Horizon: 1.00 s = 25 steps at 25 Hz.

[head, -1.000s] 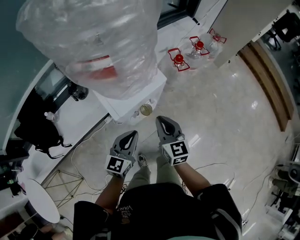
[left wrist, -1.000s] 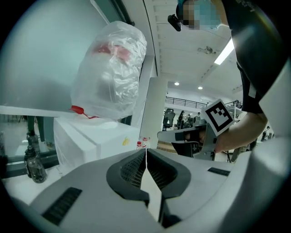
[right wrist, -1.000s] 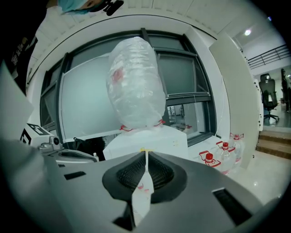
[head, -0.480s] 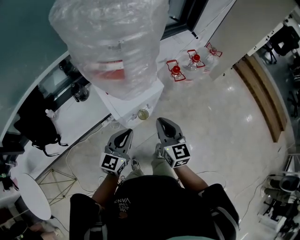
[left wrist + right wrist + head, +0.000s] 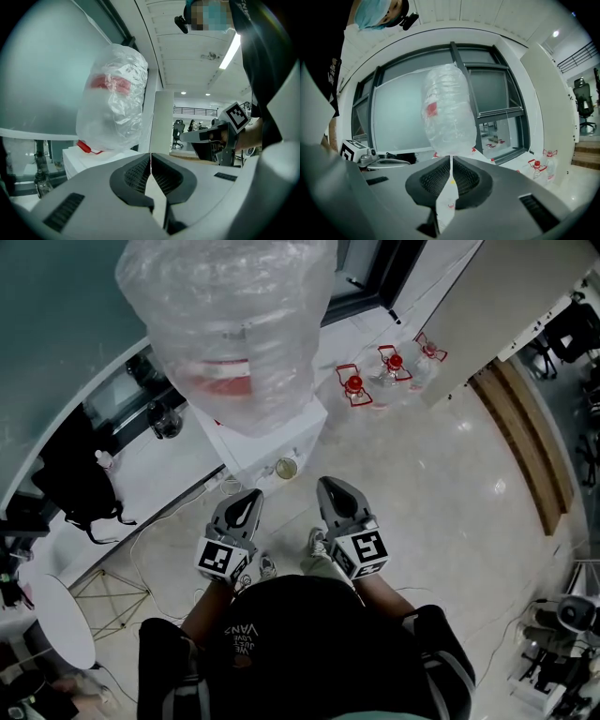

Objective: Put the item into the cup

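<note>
A small cup (image 5: 286, 468) holding something yellowish stands on the ledge of a white water dispenser (image 5: 298, 432). On top of the dispenser sits a big bottle wrapped in clear plastic (image 5: 234, 324), also seen in the left gripper view (image 5: 115, 108) and the right gripper view (image 5: 447, 112). My left gripper (image 5: 246, 499) (image 5: 151, 157) hangs shut just below and left of the cup. My right gripper (image 5: 330, 487) (image 5: 452, 159) is shut beside it, to the cup's right. Nothing shows between either pair of jaws.
Three water jugs with red caps (image 5: 384, 371) stand on the glossy floor behind the dispenser. Cables (image 5: 159, 549) trail over the floor at left, near a black bag (image 5: 80, 484) and a round white table (image 5: 61, 634). A wooden step (image 5: 525, 437) runs along the right.
Both grippers have drawn a little closer to the dispenser and cup, staying shut. The head view has shifted slightly.
</note>
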Each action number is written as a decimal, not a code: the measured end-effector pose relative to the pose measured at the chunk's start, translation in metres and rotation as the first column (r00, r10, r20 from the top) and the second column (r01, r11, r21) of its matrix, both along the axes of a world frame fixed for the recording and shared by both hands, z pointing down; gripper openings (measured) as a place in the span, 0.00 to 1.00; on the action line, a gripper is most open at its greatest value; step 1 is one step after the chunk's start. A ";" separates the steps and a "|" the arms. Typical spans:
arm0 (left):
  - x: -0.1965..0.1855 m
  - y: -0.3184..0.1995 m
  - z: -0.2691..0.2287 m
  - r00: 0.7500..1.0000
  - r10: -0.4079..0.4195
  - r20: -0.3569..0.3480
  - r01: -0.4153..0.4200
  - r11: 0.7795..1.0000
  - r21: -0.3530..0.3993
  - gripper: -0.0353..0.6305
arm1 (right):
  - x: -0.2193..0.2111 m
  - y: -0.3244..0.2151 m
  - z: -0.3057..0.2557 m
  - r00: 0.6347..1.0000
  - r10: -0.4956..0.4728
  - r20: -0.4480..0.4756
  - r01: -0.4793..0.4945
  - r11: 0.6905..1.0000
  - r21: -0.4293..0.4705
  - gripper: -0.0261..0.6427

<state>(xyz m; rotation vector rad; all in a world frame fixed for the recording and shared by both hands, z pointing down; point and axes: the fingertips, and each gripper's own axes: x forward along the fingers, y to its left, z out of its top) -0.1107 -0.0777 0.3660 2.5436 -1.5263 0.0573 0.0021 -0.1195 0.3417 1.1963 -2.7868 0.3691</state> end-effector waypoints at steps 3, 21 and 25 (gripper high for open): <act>0.001 -0.002 -0.004 1.000 -0.011 0.006 0.011 1.000 0.008 0.09 | 0.005 0.000 -0.003 1.000 -0.011 -0.008 0.011 1.000 0.004 0.11; 0.011 0.000 -0.010 0.997 -0.081 0.010 0.081 0.996 0.025 0.09 | 0.038 -0.009 0.014 0.997 -0.047 -0.065 0.045 0.998 -0.033 0.11; 0.014 0.001 -0.010 0.996 -0.090 0.008 0.090 0.996 0.018 0.09 | 0.043 -0.011 0.016 0.996 -0.054 -0.074 0.051 0.998 -0.041 0.11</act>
